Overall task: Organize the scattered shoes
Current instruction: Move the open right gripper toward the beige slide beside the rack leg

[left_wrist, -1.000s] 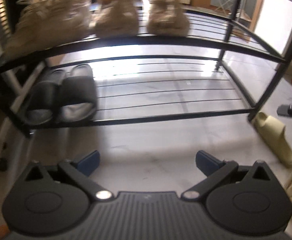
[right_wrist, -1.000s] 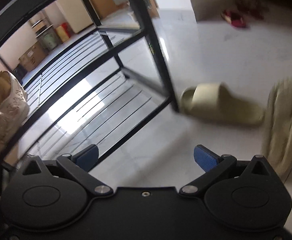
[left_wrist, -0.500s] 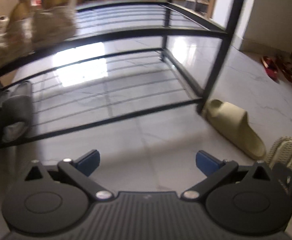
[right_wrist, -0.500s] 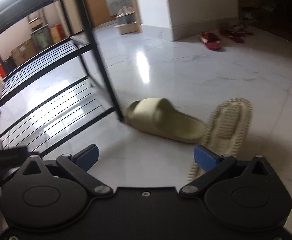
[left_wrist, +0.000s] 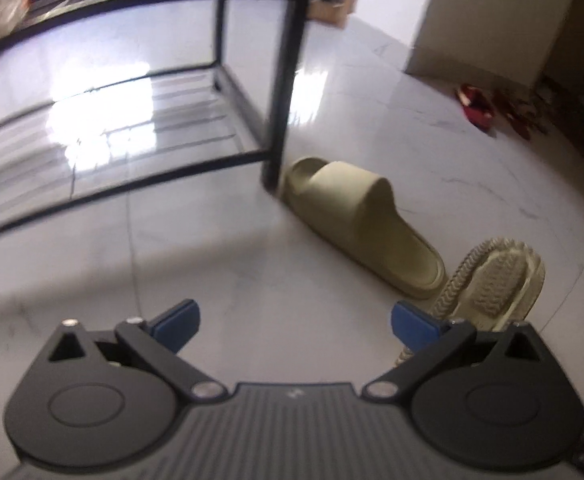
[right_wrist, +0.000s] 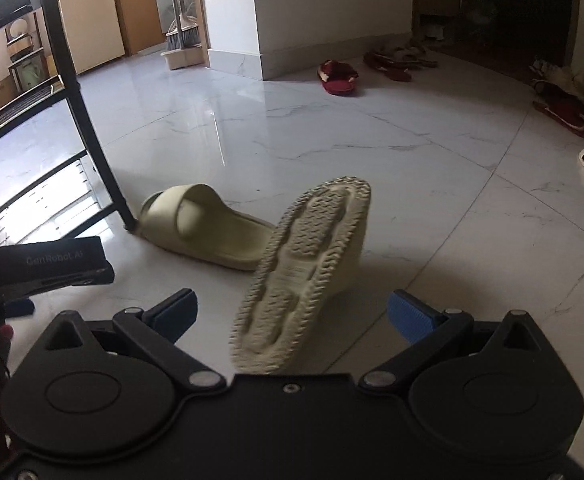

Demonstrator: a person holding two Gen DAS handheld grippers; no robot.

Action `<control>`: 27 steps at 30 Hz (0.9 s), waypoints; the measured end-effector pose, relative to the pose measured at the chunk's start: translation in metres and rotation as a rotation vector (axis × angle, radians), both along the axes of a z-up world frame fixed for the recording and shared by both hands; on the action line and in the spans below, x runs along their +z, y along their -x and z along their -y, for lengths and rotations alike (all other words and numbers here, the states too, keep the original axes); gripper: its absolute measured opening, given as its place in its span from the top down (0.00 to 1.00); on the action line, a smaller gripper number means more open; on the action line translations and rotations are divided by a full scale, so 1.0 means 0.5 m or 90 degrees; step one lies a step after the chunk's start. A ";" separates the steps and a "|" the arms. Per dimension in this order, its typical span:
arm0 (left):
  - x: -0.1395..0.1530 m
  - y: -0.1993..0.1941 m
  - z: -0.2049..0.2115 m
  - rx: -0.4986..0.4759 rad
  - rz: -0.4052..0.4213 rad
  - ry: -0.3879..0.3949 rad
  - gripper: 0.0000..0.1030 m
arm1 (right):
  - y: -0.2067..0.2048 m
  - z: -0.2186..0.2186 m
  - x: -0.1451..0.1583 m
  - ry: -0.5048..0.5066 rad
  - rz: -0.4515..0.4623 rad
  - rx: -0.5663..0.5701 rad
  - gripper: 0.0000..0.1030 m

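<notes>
Two beige foam slides lie on the marble floor by the black shoe rack's front right leg (left_wrist: pixel 281 92). One slide (left_wrist: pixel 356 220) (right_wrist: pixel 207 228) sits upright with its toe against that leg (right_wrist: pixel 91 128). The other slide (left_wrist: pixel 492 280) (right_wrist: pixel 304 268) is flipped, tread sole up, leaning beside the first. My left gripper (left_wrist: pixel 294 320) is open above bare floor, left of both slides. My right gripper (right_wrist: pixel 289 312) is open, with the flipped slide's heel end lying between its fingers, untouched as far as I can see.
The rack's lower wire shelf (left_wrist: pixel 103 136) stretches to the left. Dark red slippers (right_wrist: pixel 338 76) and several more shoes (right_wrist: pixel 564 100) lie along the far wall and right edge. A broom and dustpan (right_wrist: pixel 181 40) stand by a white pillar. The left tool's body (right_wrist: pixel 43 268) shows at left.
Both grippers have swung right, away from the rack's shelves, toward the two beige slides. The slides now appear larger and closer; the flipped one sits between the right gripper's fingers.
</notes>
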State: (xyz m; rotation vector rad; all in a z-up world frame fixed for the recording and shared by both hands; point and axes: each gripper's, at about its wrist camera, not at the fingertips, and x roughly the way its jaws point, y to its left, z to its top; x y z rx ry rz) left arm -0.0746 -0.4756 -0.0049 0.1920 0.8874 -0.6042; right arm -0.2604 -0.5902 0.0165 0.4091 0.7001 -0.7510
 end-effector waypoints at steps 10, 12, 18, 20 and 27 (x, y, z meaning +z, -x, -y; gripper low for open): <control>-0.031 -0.046 -0.013 0.041 0.032 -0.034 0.01 | -0.021 0.133 -0.084 -0.089 0.023 -0.043 0.00; -0.037 -0.055 -0.014 0.043 0.026 -0.039 0.01 | -0.027 0.147 -0.094 -0.109 0.025 -0.059 0.00; -0.056 -0.071 -0.002 0.034 0.010 -0.046 0.01 | -0.045 0.140 -0.110 -0.115 0.018 -0.062 0.00; -0.057 -0.073 0.000 0.030 0.010 -0.047 0.01 | -0.052 0.138 -0.112 -0.117 0.018 -0.056 0.00; -0.070 -0.092 -0.005 0.055 0.004 -0.062 0.01 | -0.103 0.124 -0.103 -0.117 0.032 -0.015 0.01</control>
